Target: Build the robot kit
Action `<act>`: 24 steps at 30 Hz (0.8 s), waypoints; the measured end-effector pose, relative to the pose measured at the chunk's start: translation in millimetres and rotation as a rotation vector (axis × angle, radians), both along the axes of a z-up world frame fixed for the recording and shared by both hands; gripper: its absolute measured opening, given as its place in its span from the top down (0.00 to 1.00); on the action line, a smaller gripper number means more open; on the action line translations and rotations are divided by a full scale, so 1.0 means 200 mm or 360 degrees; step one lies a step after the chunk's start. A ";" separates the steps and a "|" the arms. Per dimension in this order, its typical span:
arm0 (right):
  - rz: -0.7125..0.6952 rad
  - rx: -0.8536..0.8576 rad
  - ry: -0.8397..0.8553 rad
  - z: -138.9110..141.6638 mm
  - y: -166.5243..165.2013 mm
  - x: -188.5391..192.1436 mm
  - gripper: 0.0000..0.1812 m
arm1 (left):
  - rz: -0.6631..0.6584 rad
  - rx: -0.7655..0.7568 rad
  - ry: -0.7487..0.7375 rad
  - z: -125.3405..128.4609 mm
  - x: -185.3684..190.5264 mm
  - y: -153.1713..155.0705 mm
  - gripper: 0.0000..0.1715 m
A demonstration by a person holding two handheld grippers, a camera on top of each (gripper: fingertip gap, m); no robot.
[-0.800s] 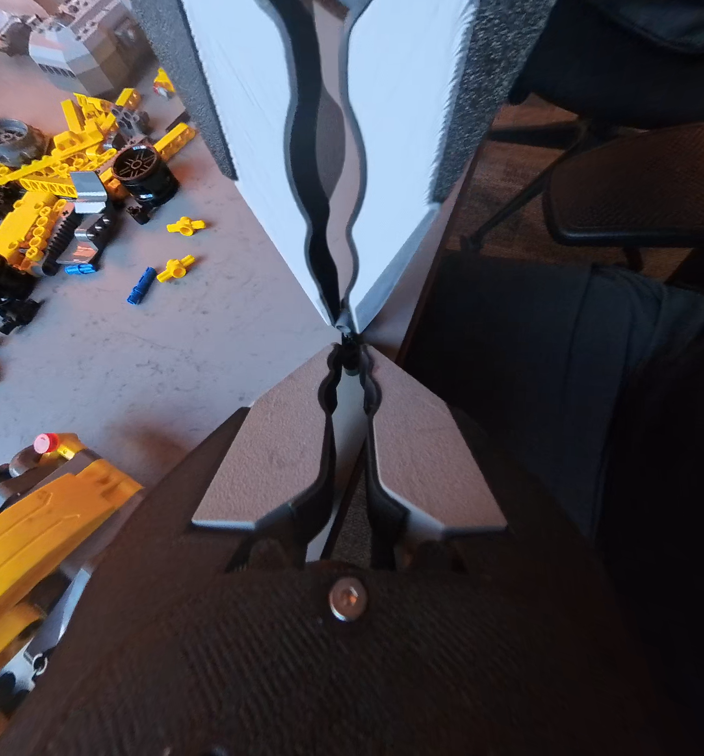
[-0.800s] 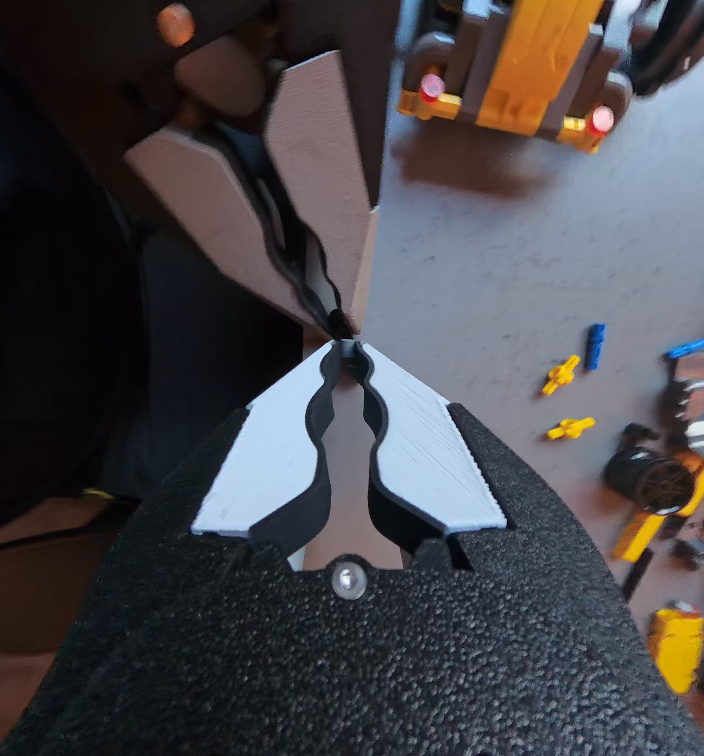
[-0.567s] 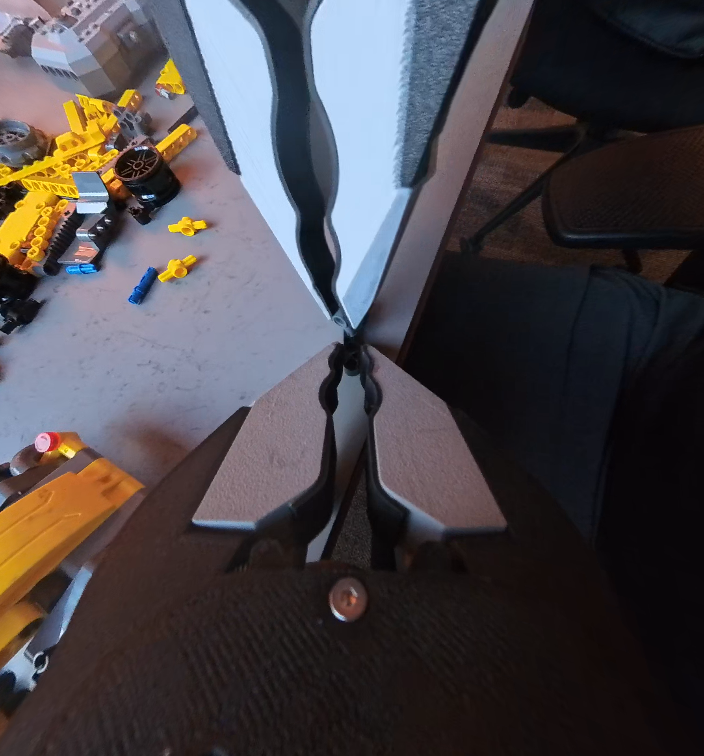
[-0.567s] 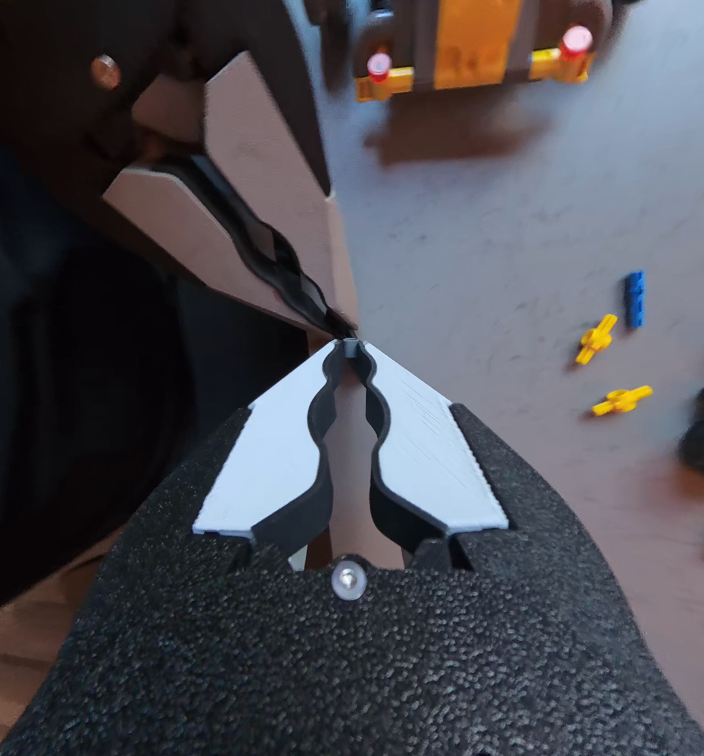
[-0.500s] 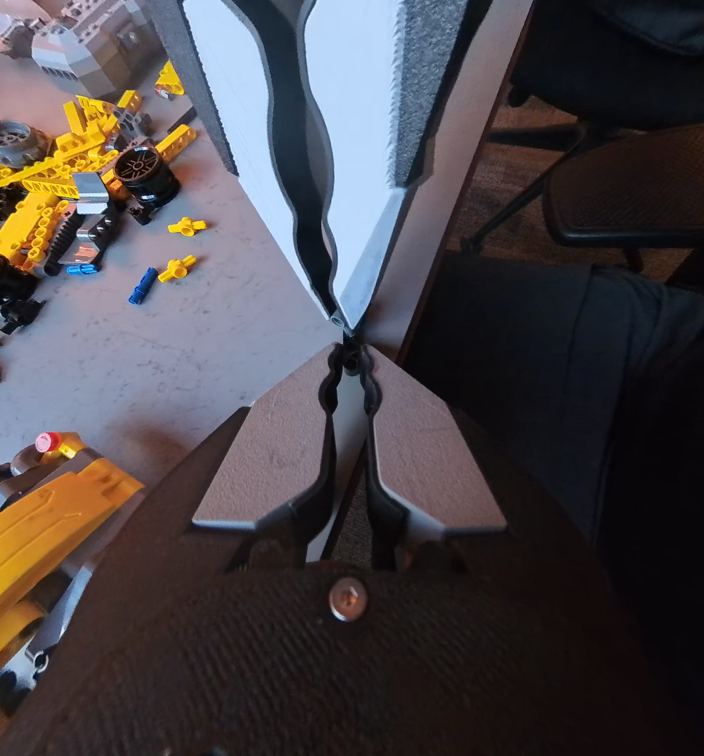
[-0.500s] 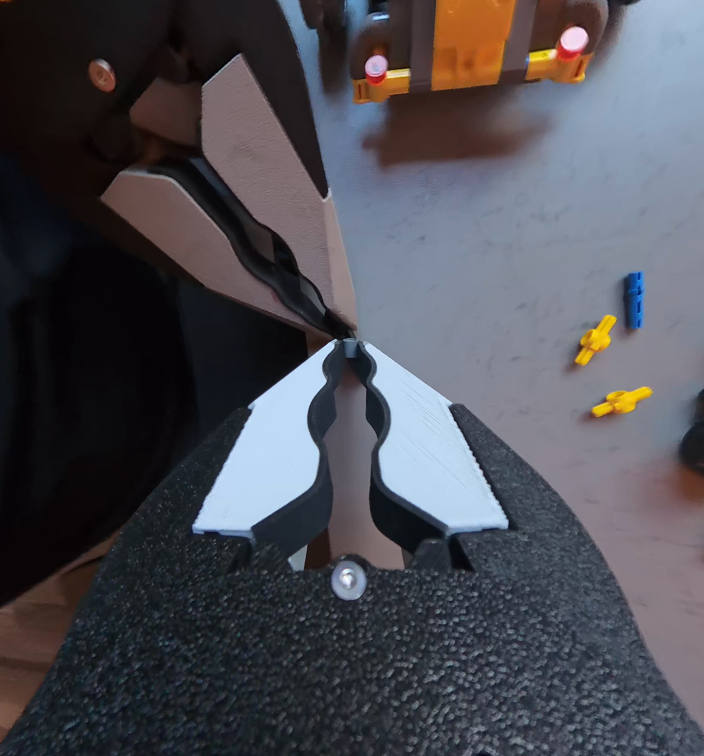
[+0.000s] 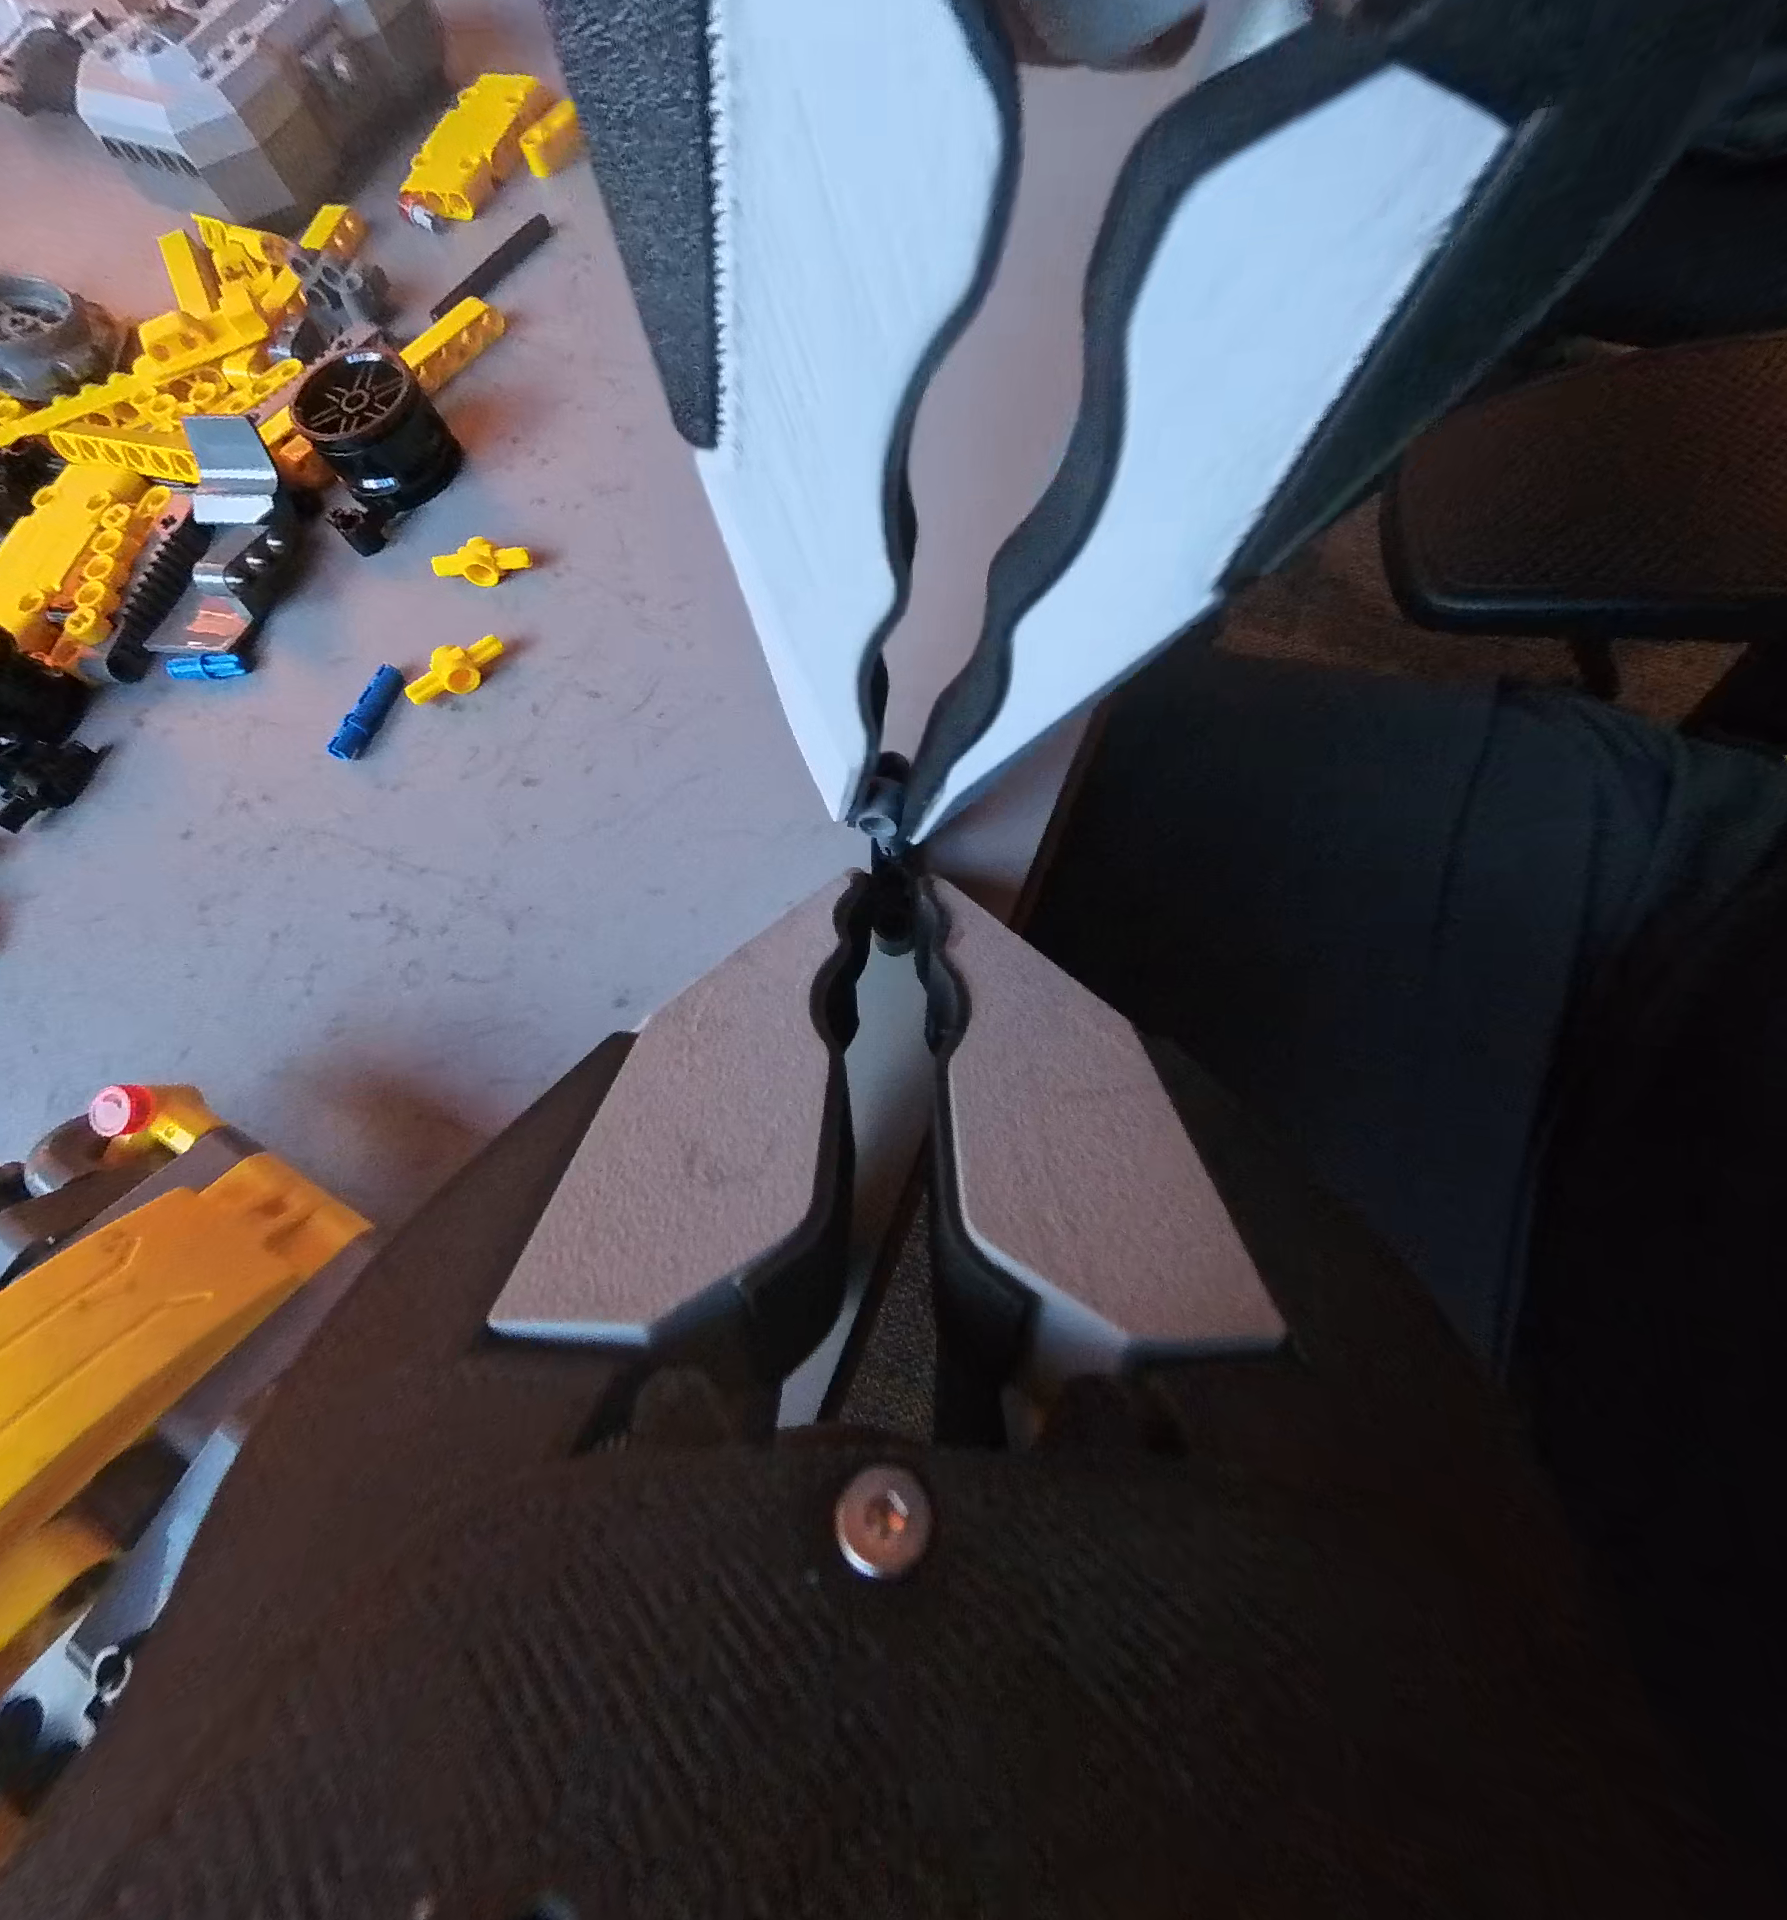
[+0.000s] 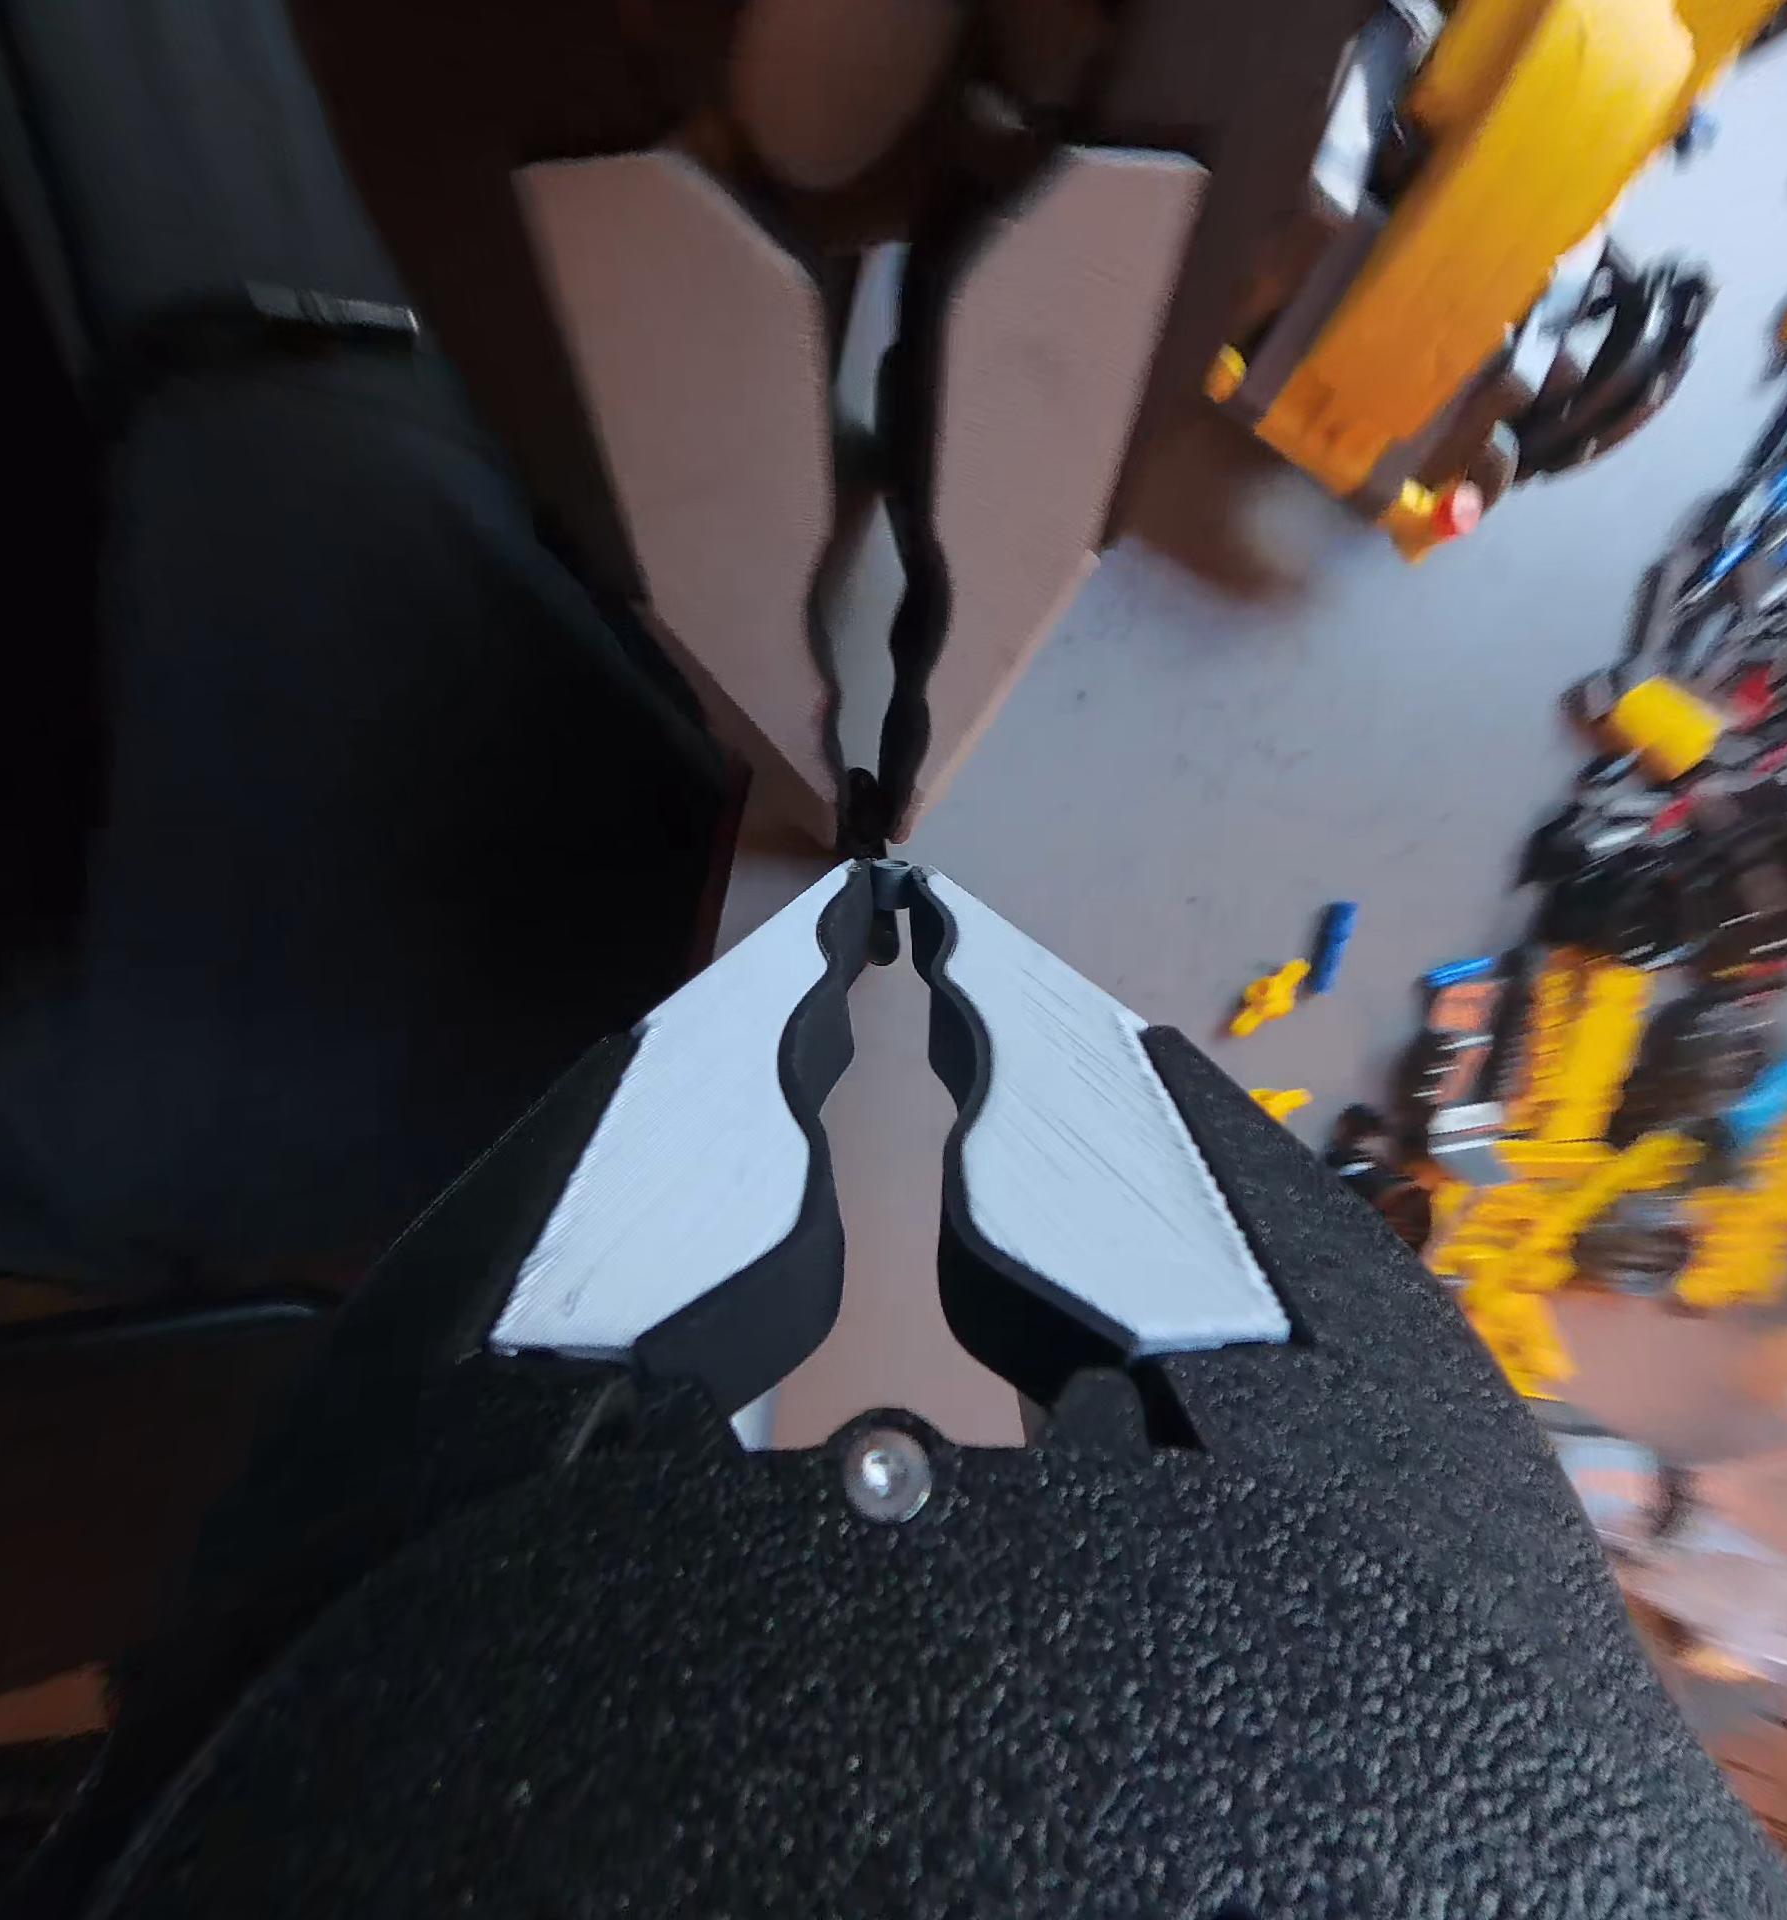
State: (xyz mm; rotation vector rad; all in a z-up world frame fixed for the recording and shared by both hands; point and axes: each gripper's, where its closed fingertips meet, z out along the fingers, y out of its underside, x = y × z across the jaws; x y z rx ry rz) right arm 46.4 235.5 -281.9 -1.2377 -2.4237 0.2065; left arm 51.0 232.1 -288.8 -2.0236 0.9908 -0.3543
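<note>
Far to the left of the left gripper's [image 7: 891, 914] fingers lay a heap of yellow building beams [image 7: 99, 436] with a black wheel [image 7: 375, 426] at its near edge, all on the grey surface [image 7: 349, 894]. Nearer the fingers, still to their left, sat two yellow cross connectors [image 7: 481, 562] and a blue pin [image 7: 364, 710]. Low on the left, beside the gripper body, stood a yellow toy vehicle [image 7: 89, 1299] with a red stud.

The left gripper's tan fingers [image 7: 702, 1164] were closed to a narrow slit, pinching a small black pin [image 7: 889, 904] at their very tips. Straight ahead, tip to tip, the right gripper [image 7: 884, 816] met it, its white fingers [image 7: 827, 343] pressed on a small grey connector [image 7: 876, 814]; the two parts touched end to end over the surface's edge.

In the right wrist view, the grey connector [image 8: 887, 883] sat between the right gripper's [image 8: 884, 894] fingertips, with the left gripper [image 8: 873, 810] just beyond. To the right of the fingers lay dark trousers [image 7: 1388, 935] and a chair seat [image 7: 1647, 499].
</note>
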 end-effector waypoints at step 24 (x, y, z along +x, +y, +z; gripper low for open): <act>-0.0030 -0.0407 -0.0209 0.00 -0.01 -0.01 0.97 | 0.0014 -0.0028 -0.0009 0.00 -0.01 0.00 0.97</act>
